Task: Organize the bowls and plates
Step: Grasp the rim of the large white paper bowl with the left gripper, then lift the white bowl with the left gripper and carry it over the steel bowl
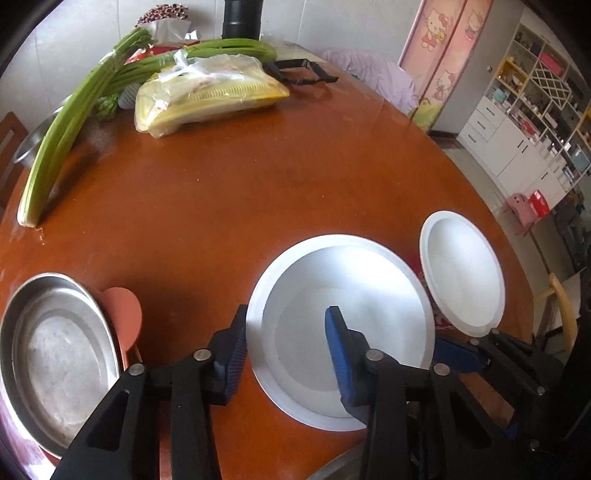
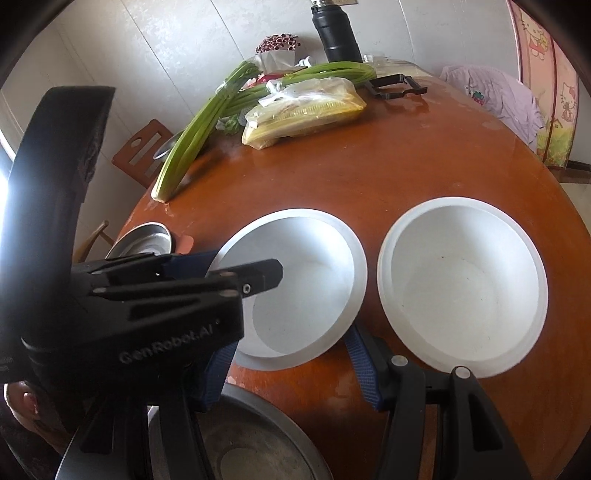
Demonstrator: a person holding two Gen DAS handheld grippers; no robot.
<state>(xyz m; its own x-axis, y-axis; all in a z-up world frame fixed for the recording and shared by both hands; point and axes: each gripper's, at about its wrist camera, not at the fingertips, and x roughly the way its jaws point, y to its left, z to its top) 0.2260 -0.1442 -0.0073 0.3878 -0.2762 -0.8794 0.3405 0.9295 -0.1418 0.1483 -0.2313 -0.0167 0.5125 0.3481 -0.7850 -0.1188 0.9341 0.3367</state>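
A white plate [image 1: 343, 332] lies on the round wooden table [image 1: 229, 192]. My left gripper [image 1: 286, 339] is open and straddles its left rim, one blue finger over the plate's inside. The plate also shows in the right wrist view [image 2: 306, 280], with the left gripper's body over its left side. A second white plate [image 1: 463, 269] lies to its right, also seen in the right wrist view [image 2: 461, 288]. My right gripper [image 2: 291, 363] is open, low between the two white plates near their front edges. A metal plate [image 1: 55, 354] lies at the left.
Another metal dish [image 2: 251, 446] sits under my right gripper at the table's near edge. A brown coaster [image 1: 125, 314] lies beside the metal plate. Celery stalks [image 1: 70, 122], bagged corn [image 1: 210, 96] and a black flask [image 2: 336, 33] are at the far side.
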